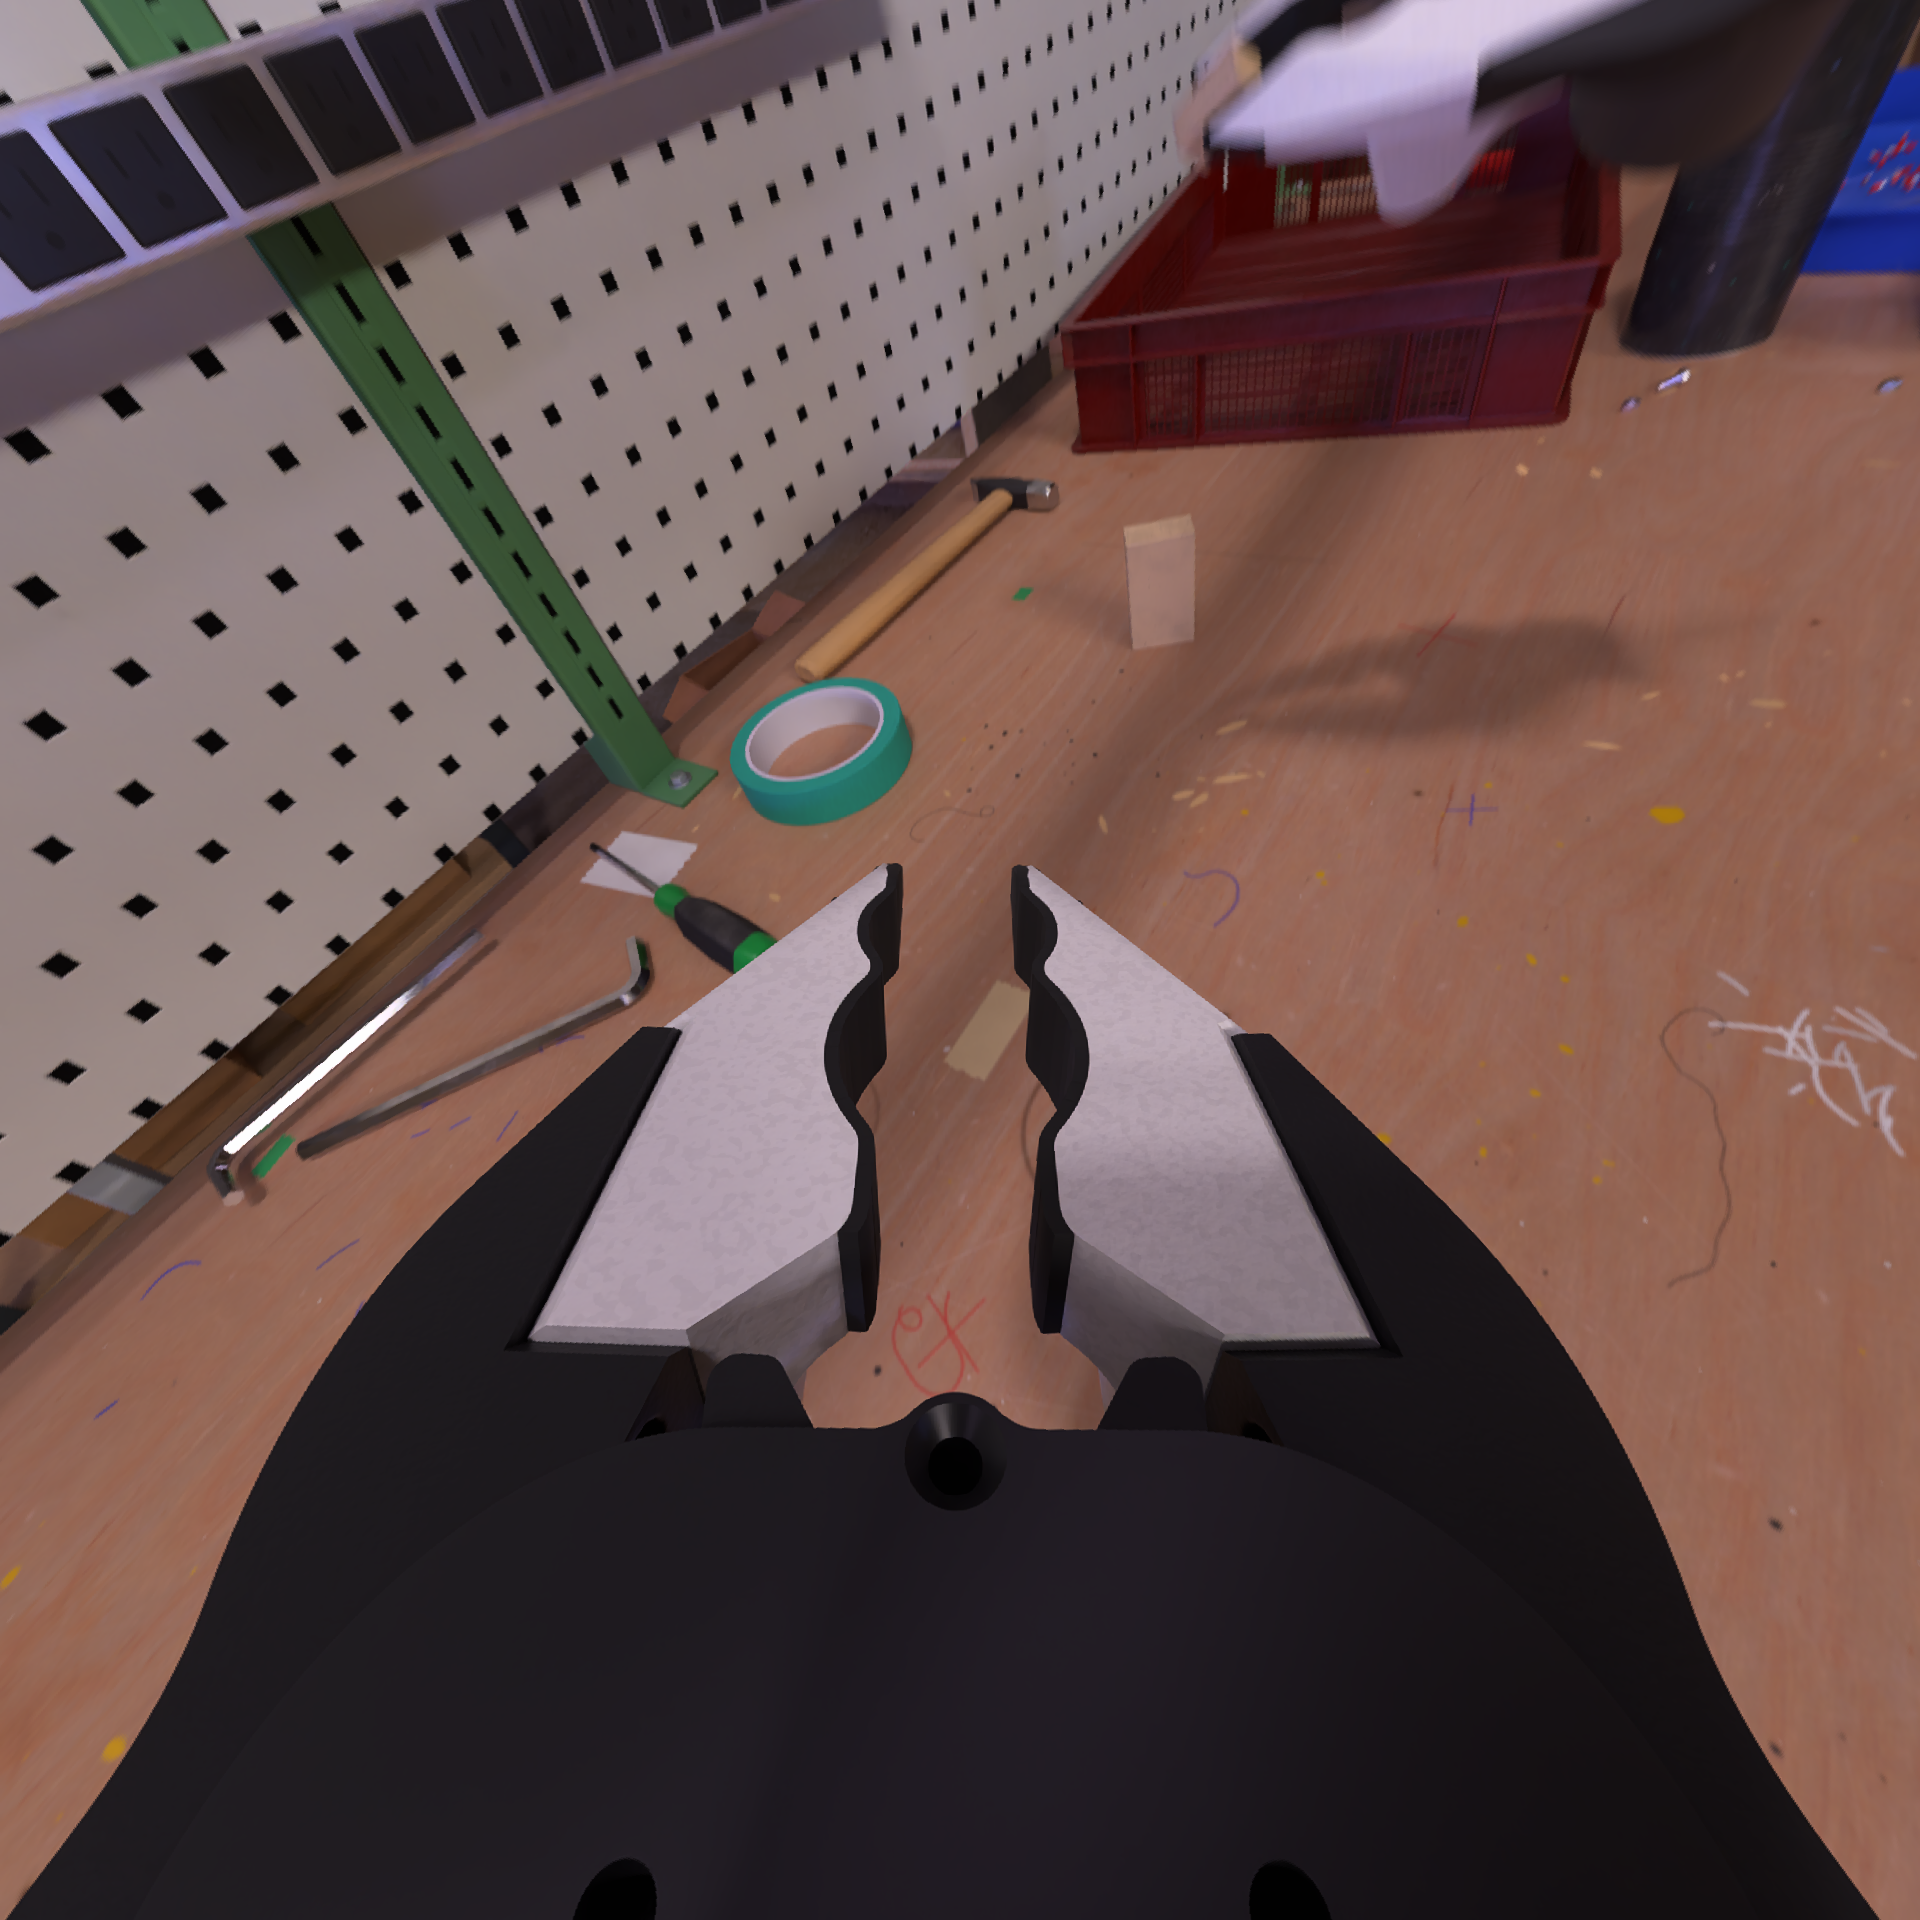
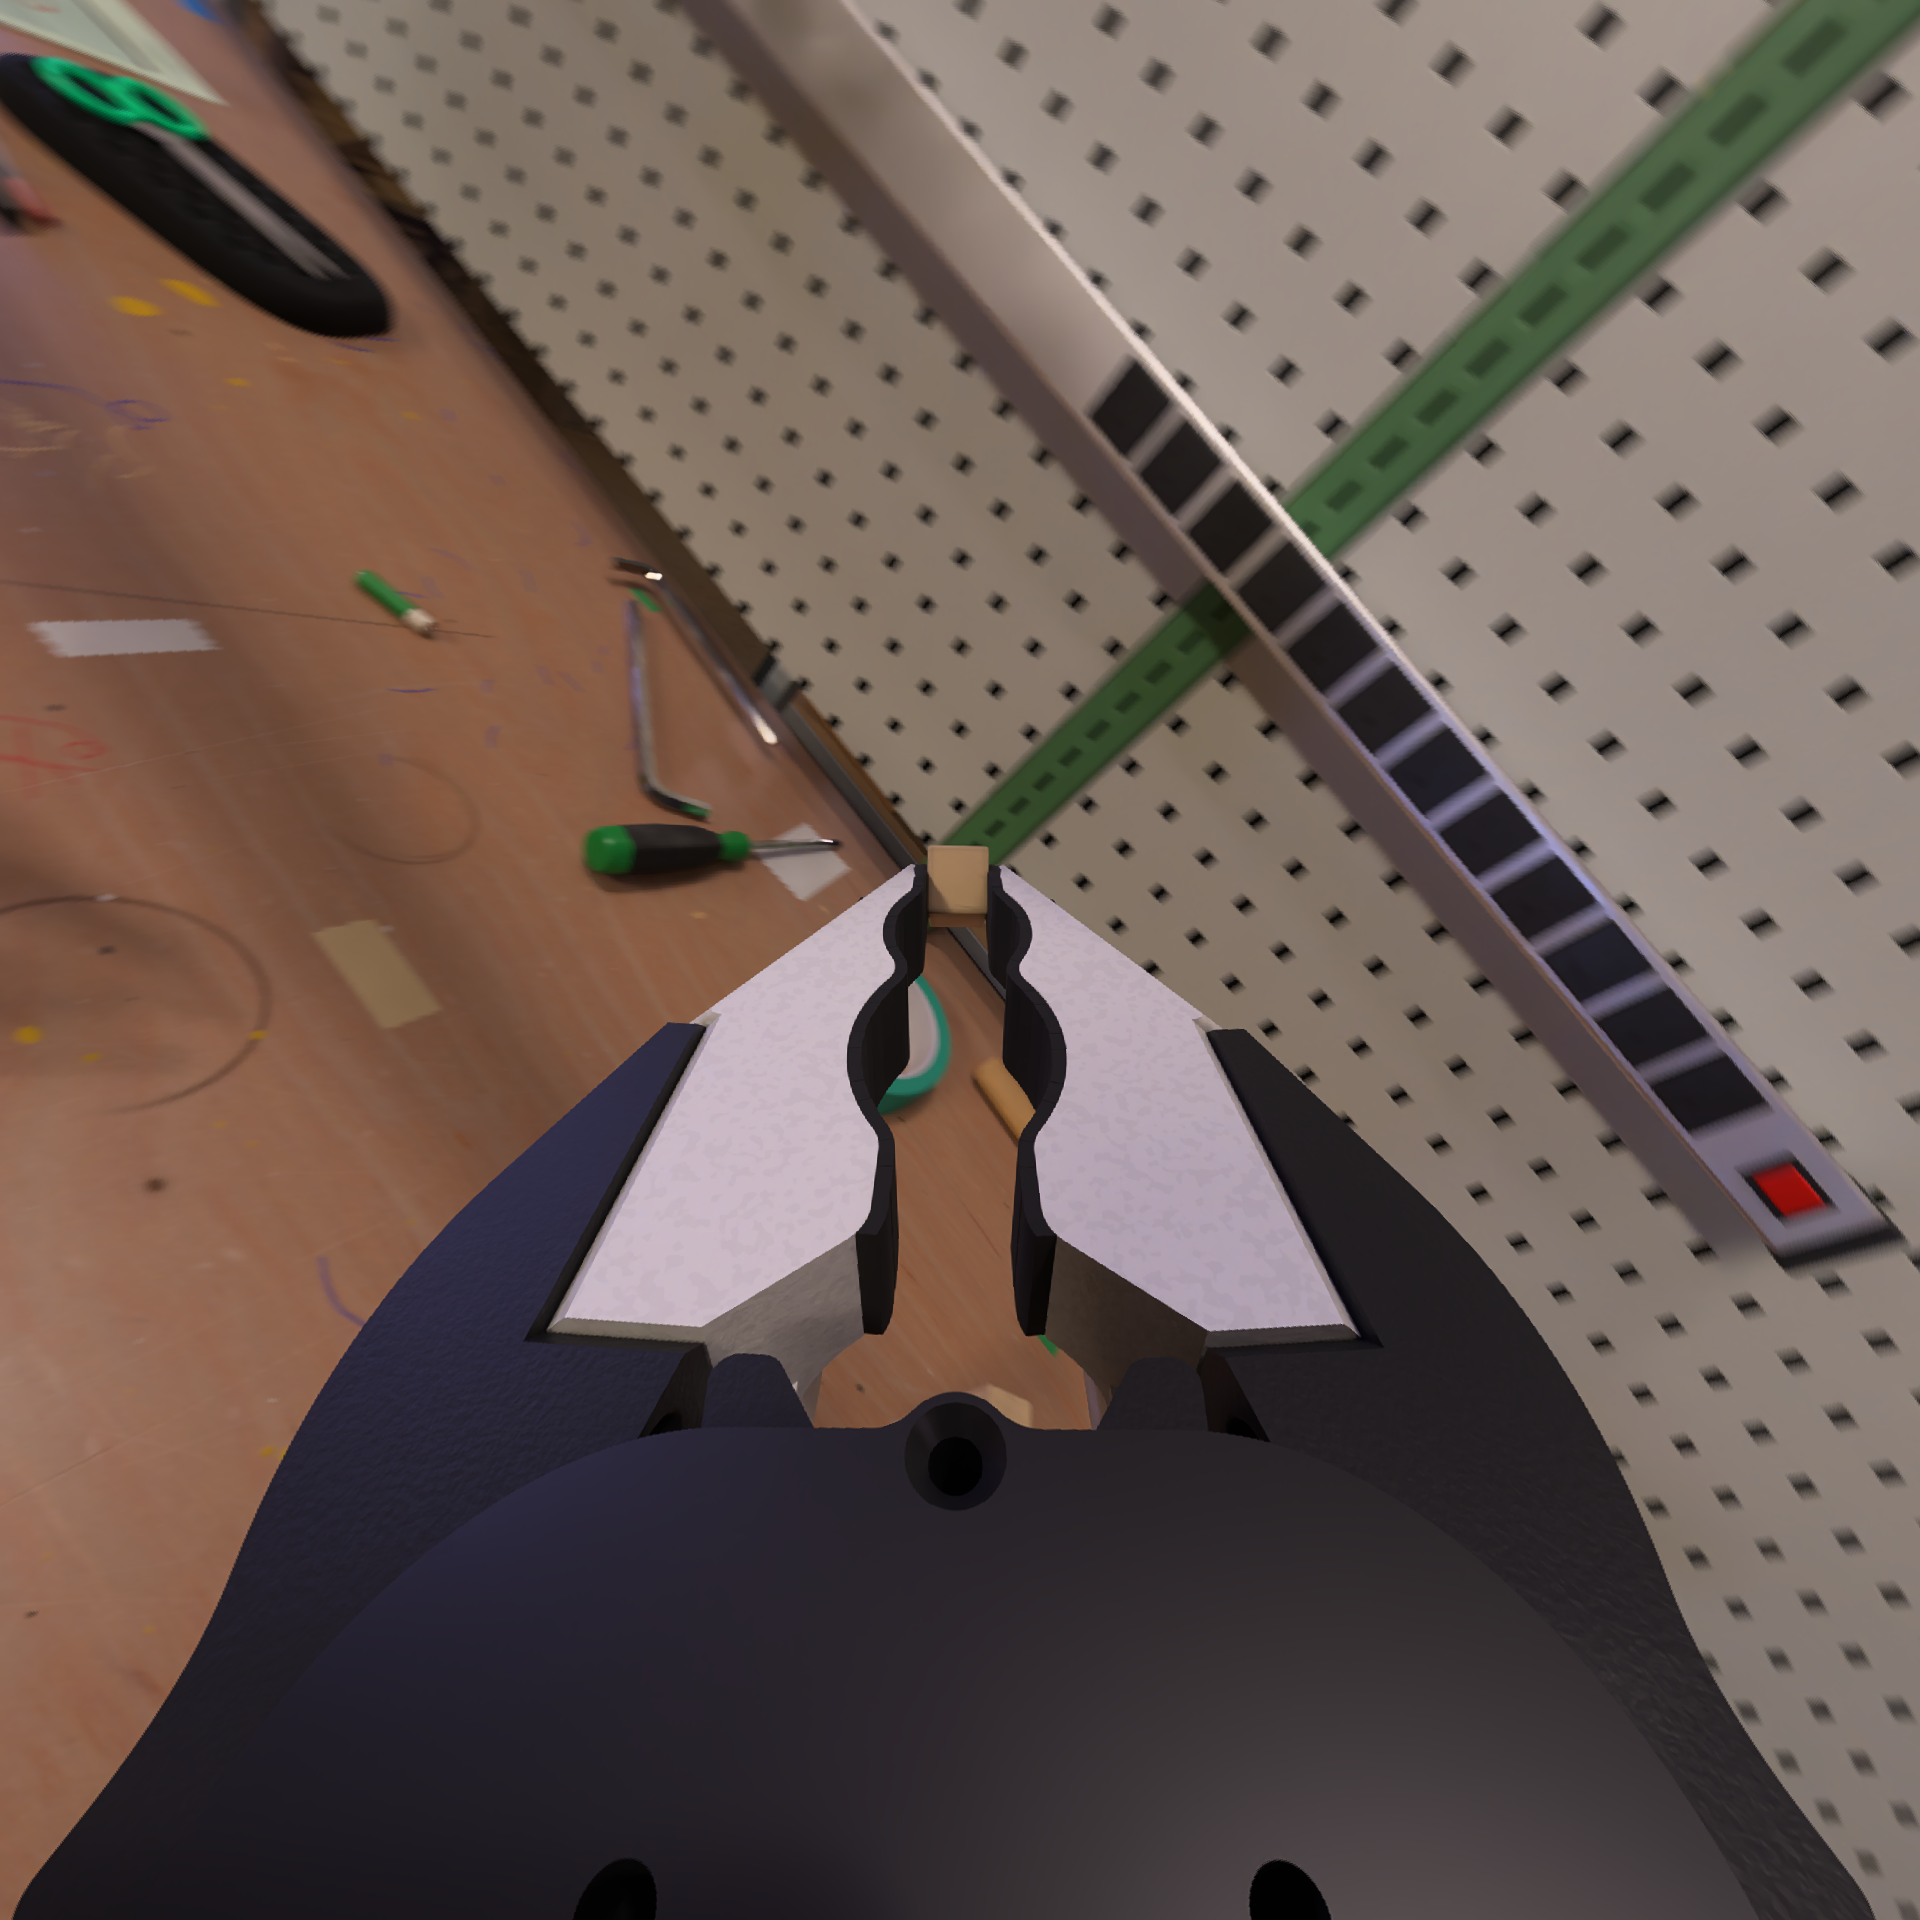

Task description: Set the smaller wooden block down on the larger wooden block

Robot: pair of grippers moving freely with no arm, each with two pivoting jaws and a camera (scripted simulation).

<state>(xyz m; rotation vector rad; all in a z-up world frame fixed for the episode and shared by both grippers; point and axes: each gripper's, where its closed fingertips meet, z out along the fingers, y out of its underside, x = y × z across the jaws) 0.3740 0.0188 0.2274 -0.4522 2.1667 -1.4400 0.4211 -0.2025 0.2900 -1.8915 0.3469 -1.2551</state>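
Right gripper (image 1: 1226,83) blurred, cut off at top edge; hammer (image 2: 1003,1096) & tape roll (image 2: 925,1049) mostly hidden behind jaws.

— Left wrist view? Looks forward and down along its own fingers, low over the bench (image 1: 1455,1039), pegboard (image 1: 727,364) running off toward 11 o'clock.

— Right wrist view? Rolled hard, higher up, aimed at the pegboard (image 2: 1351,935); bench (image 2: 312,831) tipped toward 9 o'clock.

— Shared ground? Screwdriver (image 1: 717,923) (image 2: 665,847), hex keys (image 1: 468,1070) (image 2: 655,717), green upright (image 1: 457,468) (image 2: 1351,499), socket strip (image 1: 312,135) (image 2: 1455,779).
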